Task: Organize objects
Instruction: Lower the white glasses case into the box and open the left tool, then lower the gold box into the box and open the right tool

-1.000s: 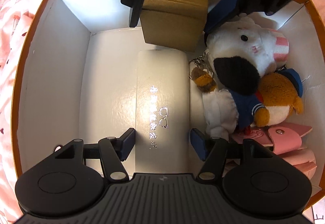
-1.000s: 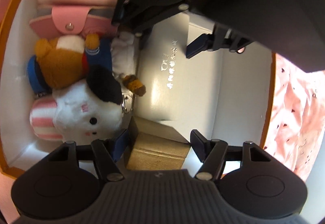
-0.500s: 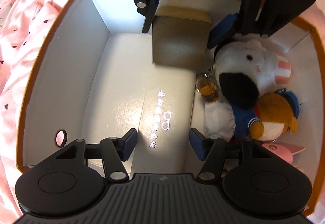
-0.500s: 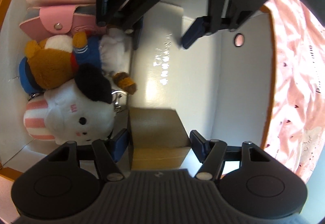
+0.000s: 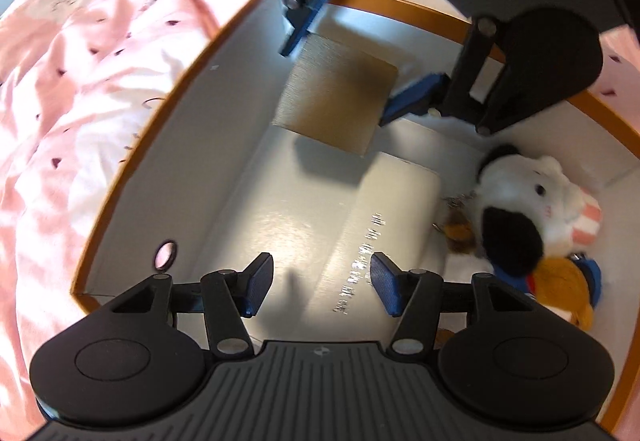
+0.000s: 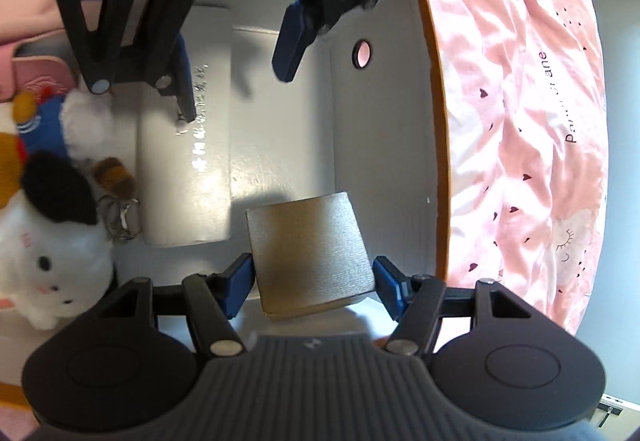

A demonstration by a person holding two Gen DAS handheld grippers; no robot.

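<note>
Two grippers are hovering over an orange-rimmed white box [image 5: 120, 177] on pink bedding [image 6: 520, 81]. The right gripper [image 6: 312, 277] is pinching a small brown box [image 6: 308, 253] above the floor. The left gripper [image 5: 322, 283] is hanging spread, holding nothing, over a white glasses case [image 5: 384, 225]. Plush toys [image 5: 524, 201] are crowding the box's far side.

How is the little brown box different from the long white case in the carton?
The brown box is squat, matte and tan; the white case is long, glossy and silver-lettered. The brown box sits between the right gripper fingers, lifted above its shadow; the white case lies flat on the carton floor, ungripped. Both are closed, inside the carton.
</note>
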